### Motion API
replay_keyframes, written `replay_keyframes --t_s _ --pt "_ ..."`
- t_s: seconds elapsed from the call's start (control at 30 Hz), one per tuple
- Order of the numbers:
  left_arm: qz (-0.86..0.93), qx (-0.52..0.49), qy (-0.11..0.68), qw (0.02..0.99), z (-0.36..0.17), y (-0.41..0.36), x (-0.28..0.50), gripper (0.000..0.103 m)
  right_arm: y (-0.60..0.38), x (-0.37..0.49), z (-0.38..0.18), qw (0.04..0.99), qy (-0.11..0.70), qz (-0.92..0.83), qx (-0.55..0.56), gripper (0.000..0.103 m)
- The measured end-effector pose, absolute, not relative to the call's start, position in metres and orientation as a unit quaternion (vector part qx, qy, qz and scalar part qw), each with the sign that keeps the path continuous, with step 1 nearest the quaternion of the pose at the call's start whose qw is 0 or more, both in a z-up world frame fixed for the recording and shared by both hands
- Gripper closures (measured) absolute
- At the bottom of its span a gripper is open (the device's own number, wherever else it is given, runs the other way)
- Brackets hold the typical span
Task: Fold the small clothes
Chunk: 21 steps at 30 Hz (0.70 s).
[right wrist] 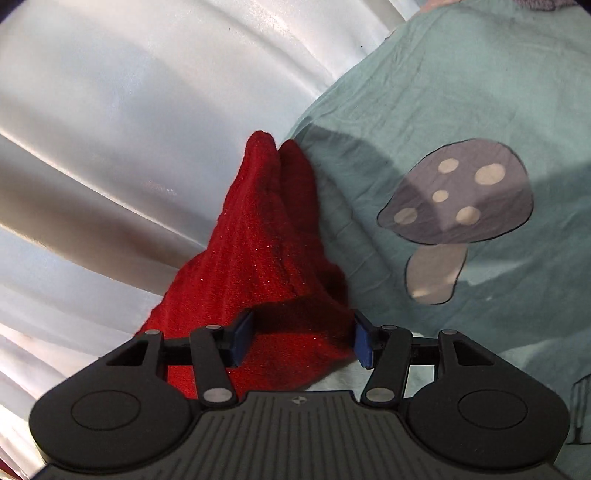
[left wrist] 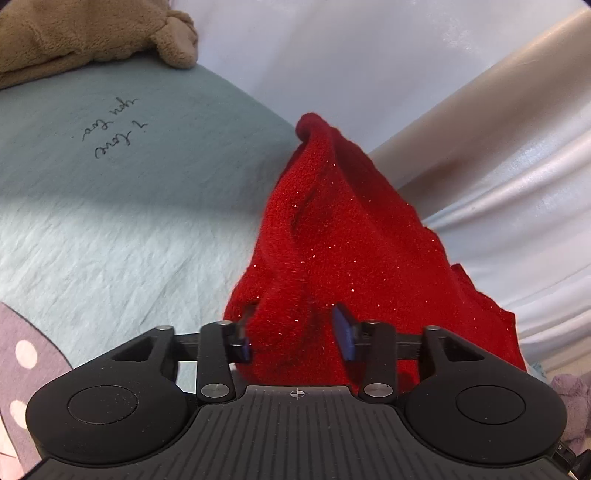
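A red glittery knit garment [left wrist: 332,240] hangs bunched in front of my left gripper [left wrist: 295,332]. The blue pads [left wrist: 343,332] stand apart with a thick wad of the red cloth between them, pressed into it. In the right wrist view the same red garment [right wrist: 266,236] stretches away from my right gripper [right wrist: 301,338], whose blue pads [right wrist: 364,341] also hold a wide fold of cloth between them. The garment is lifted above the teal bedsheet [right wrist: 461,92] and tapers to a far point in both views.
The teal sheet has a grey mushroom print [right wrist: 458,199] and handwriting [left wrist: 114,129]. A brown plush blanket [left wrist: 85,33] lies at the far left. White curtain folds [right wrist: 129,110] fill the background. A lilac cloth [left wrist: 572,398] lies at the right edge.
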<state>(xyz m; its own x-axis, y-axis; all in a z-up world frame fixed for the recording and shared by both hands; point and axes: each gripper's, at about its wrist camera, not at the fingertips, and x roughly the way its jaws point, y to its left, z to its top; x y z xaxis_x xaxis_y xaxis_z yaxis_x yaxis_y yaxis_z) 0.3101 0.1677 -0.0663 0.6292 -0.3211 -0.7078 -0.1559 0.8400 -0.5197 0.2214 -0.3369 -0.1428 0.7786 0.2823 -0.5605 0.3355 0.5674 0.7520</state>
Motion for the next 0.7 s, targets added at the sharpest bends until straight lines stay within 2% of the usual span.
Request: replay_keyframes --t_s 0.03,0.1,0.27,0.3,0.37,0.4,0.43,0.53,0.63,0.7 --pt "-0.047 -0.271 0.427 0.862 -0.062 0.166 0.310 0.079 -0.332 0.224 -0.137 0.835 0.329 -0.016 0.441 0.078" --pt "-0.048 -0.252 0.420 0.870 -0.054 0.163 0.308 0.082 -0.324 0.222 -0.118 0.867 0.322 -0.032 0.378 0.088" --pt "-0.045 -0.203 0.409 0.889 -0.051 0.158 0.300 0.083 -0.312 0.220 -0.093 0.914 0.306 -0.080 0.253 0.090" --pt "-0.032 -0.198 0.418 0.886 -0.055 0.160 0.302 0.079 -0.309 0.220 -0.096 0.914 0.323 -0.095 0.224 0.088" --pt "-0.022 -0.199 0.417 0.887 -0.056 0.169 0.301 0.063 -0.304 0.226 -0.103 0.914 0.344 -0.131 0.169 0.085" --pt "-0.020 -0.198 0.412 0.889 -0.054 0.174 0.300 0.060 -0.302 0.222 -0.099 0.914 0.347 -0.156 0.141 0.072" --pt "-0.012 -0.193 0.404 0.894 -0.051 0.179 0.300 0.051 -0.303 0.220 -0.096 0.915 0.342 -0.172 0.128 0.068" --pt "-0.013 -0.202 0.395 0.896 -0.048 0.191 0.304 0.031 -0.302 0.218 -0.081 0.927 0.315 -0.188 0.079 0.068" --pt "-0.069 -0.238 0.416 0.875 -0.055 0.191 0.323 0.027 -0.291 0.221 -0.073 0.942 0.294 -0.150 0.063 0.070" --pt "-0.084 -0.229 0.437 0.866 -0.061 0.184 0.339 0.025 -0.274 0.228 -0.075 0.948 0.297 -0.104 0.057 0.077"
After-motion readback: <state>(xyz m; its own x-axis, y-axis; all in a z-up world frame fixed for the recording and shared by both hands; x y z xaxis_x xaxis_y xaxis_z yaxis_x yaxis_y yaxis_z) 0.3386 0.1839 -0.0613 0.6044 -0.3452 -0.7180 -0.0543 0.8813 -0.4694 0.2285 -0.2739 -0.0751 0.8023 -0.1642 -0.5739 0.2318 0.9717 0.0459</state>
